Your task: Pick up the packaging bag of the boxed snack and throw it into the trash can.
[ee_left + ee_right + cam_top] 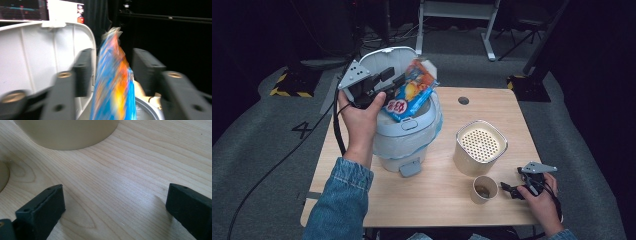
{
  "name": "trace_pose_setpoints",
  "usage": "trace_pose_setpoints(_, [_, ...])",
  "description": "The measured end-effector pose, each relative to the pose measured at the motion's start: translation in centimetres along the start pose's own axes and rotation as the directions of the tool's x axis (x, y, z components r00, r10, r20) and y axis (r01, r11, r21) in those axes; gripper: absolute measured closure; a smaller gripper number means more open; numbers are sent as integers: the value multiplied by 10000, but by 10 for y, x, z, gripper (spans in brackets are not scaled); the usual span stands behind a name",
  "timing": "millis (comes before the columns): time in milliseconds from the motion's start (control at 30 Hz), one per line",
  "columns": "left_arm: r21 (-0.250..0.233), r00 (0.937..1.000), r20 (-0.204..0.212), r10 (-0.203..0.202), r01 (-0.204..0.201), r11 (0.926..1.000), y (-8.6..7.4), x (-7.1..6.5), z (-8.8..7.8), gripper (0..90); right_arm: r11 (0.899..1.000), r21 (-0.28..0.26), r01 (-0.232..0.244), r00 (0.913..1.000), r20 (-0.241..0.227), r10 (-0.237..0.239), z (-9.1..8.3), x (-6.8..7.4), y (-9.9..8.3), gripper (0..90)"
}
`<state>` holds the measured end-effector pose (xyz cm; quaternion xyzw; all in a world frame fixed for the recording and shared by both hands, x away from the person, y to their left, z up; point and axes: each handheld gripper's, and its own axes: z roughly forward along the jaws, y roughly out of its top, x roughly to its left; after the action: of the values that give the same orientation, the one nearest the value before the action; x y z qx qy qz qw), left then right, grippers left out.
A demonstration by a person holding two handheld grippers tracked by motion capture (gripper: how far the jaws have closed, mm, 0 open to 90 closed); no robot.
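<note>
Blue-and-orange crinkly snack bag hangs upper centre over the pale grey lidded plastic bin, between the left gripper's parted jaws, pads clear. Right gripper, lower right, gapes on bare wooden table near its front edge.

A light wooden table with a small round hole stands on grey carpet. The room behind is dark. Black-and-yellow hazard tape marks the floor at left, cables trail nearby, and a white metal frame stands farther back.
</note>
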<state>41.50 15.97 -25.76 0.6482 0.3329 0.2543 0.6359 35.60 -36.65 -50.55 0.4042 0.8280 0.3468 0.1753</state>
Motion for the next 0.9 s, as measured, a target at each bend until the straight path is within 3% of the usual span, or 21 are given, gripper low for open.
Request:
trace_pose_setpoints(67, [227,10000,87,39,-41,9997,0,-1,-4,446,10000,-1,0,10000,1,0,0,0,0,22])
trace_pose_setpoints(133, [393,9996,-99,279,-275,9988,1,-3,-8,412,10000,0,1,10000,1,-1,0,0,0,22])
trace_pose_setpoints(400, [699,9978,165,641,-651,9954,6,-14,-28,367,10000,-6,2,10000,4,-2,0,0,0,22])
trace_pose_setpoints(533, [1372,9955,424,844,-895,9865,5,-20,-40,353,10000,1,3,10000,2,-3,0,0,0,22])
trace_pose_setpoints(667, [2029,9901,821,1136,-1283,9708,1,-26,-53,333,10000,1,2,10000,1,-2,0,0,0,22])
trace_pose_setpoints(767, [2311,9852,1174,1248,-1494,9614,-4,-30,-61,315,10000,4,-2,10000,1,2,0,0,0,22])
trace_pose_setpoints(900, [2487,9819,1509,1146,-1499,9569,-12,-33,-72,316,10000,9,-2,10000,0,2,0,0,0,22])
